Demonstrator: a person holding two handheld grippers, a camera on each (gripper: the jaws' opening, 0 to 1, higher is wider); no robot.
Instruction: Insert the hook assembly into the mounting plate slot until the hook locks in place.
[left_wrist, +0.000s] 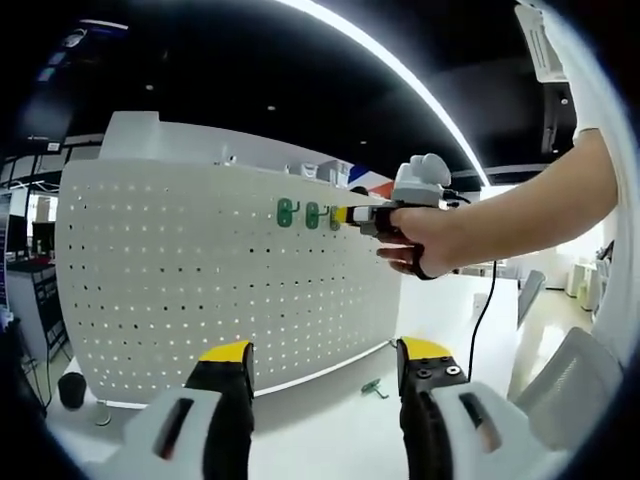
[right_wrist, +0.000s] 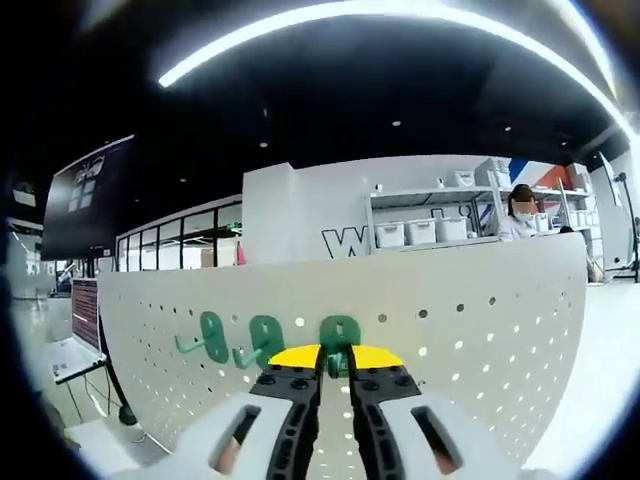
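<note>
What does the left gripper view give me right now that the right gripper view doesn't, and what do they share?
The left gripper view alone has the left gripper, jaws apart and empty, a spare green hook lying on the table, and the person's hand holding the right gripper at the board. The right gripper view alone has a close look at that gripper, jaws nearly together on the third green hook, plus shelving with bins behind. Both share the white pegboard and its row of green hooks.
</note>
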